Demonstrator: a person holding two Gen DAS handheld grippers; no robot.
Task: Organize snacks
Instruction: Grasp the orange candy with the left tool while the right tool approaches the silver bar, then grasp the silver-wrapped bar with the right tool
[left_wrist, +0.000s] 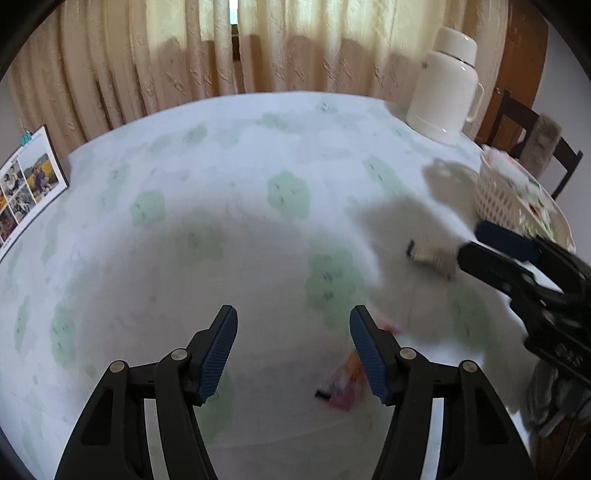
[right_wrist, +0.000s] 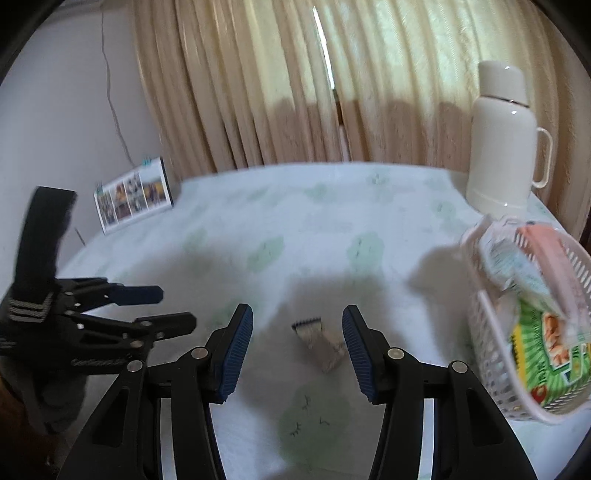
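The table (left_wrist: 229, 192) carries a pale cloth printed with green cloud shapes, and beige curtains (left_wrist: 184, 55) hang behind it. At 2 o'clock from the table's middle stands a white thermos jug (right_wrist: 502, 147) with a side handle, upright, near the far edge. At 9 o'clock a photo calendar (left_wrist: 27, 188) stands at the table's edge; its print is too small to read.

A white lattice basket (right_wrist: 491, 354) sits at 3 o'clock in the right wrist view, holding several snack packets. One packet (right_wrist: 546, 354) is green and yellow with red lettering (blurred, not legible); a pink one (right_wrist: 554, 247) lies above it.

The left gripper (left_wrist: 293, 347) hangs with its jaws apart and nothing between the pads. A small red and orange snack packet (left_wrist: 345, 384) lies on the cloth beside its right finger, partly hidden by that finger.

The right gripper (right_wrist: 297, 347) also stands released, gripping nothing. A small grey-beige snack packet (right_wrist: 319, 343) with a dark crimped end lies flat on the cloth, seen between the fingers and nearer the right pad; whether it is touched cannot be told. Nothing lies between either gripper and its nearby packet.
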